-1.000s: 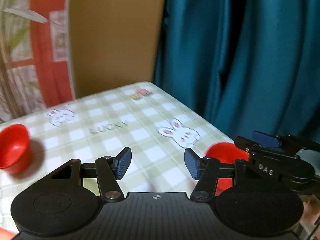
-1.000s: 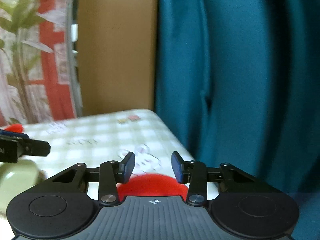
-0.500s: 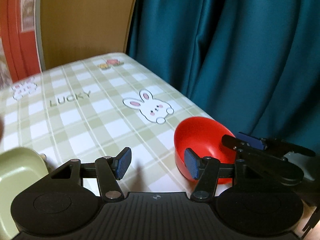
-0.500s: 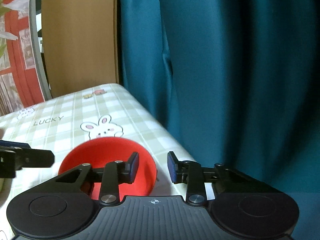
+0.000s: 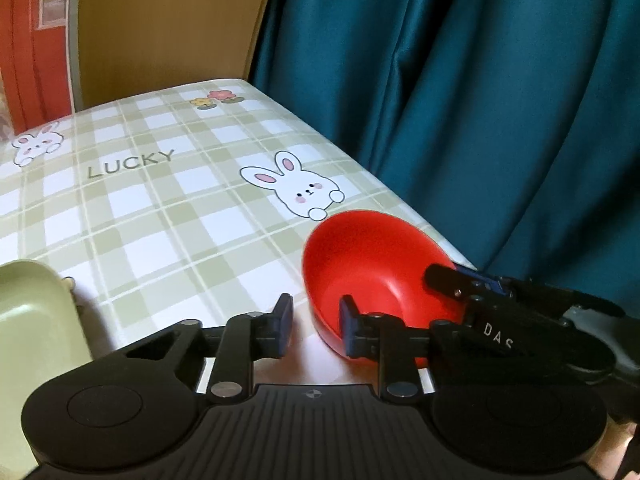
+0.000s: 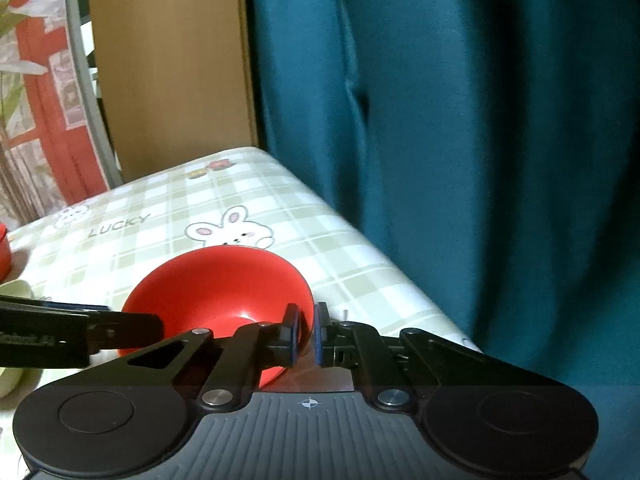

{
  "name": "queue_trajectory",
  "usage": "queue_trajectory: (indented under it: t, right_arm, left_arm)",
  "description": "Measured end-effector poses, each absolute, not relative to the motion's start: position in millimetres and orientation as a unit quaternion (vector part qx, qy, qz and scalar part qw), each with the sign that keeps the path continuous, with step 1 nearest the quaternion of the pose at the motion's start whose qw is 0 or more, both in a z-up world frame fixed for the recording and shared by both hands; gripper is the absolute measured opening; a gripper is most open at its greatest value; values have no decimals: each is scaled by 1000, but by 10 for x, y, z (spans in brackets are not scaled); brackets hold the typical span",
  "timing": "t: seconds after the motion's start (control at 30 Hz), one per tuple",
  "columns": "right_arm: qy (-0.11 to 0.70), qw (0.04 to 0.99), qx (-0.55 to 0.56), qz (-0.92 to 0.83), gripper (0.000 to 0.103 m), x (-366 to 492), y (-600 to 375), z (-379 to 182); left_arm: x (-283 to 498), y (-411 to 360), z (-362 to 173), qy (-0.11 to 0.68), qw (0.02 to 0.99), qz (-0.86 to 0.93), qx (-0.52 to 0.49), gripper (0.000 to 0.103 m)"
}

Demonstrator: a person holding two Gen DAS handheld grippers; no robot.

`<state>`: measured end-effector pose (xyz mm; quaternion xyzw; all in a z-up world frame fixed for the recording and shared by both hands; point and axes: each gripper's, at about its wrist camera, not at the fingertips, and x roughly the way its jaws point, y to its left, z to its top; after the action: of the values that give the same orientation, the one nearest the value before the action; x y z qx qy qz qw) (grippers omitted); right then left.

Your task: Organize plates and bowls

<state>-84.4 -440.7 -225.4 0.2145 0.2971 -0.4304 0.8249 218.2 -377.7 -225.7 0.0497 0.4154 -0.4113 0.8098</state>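
At the far left of my left gripper's view, a pale green glazed dish [image 5: 32,320] sits left of my left fingers; only part of it shows and I cannot tell what it holds. My left gripper [image 5: 314,326] hangs over the checked green-and-white tablecloth [image 5: 140,216], its blue pads spread with nothing between them. Its right pad stands just in front of the near left rim of the glossy red plastic bowl [image 5: 372,268], though I cannot tell whether they touch.

That bowl is round, deep and smooth, empty inside, tilted, near the table's right edge just below the printed white rabbit [image 5: 294,190]. Beyond that edge hangs a teal curtain [image 5: 500,100].

My right gripper [image 6: 306,334] has its fingers pressed onto the bowl's near right rim, one pad inside the wall and one outside. From that side, a second red bowl [image 6: 3,252] peeks in at the left edge, well left of my fingers.
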Motion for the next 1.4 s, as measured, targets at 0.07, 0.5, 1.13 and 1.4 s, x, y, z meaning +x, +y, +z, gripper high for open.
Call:
queue_trajectory:
  t: [0.07, 0.5, 1.13, 1.4]
  right_arm:
    - [294, 829, 220, -422, 7, -792, -4377, -2225]
    - [263, 876, 203, -351, 7, -128, -4097, -1723]
    - [192, 945, 180, -197, 7, 1439, -3246, -702]
    - [204, 949, 167, -172, 7, 1660, -2944, -722]
  left_arm:
    - [2183, -3730, -2229, 416, 813, -405, 54, 17]
    - [2313, -2879, -1589, 368, 870, -326, 30, 17]
    - [2620, -1257, -562, 314, 928, -201, 18, 18]
    - [2640, -948, -761, 300, 938, -175, -8, 18]
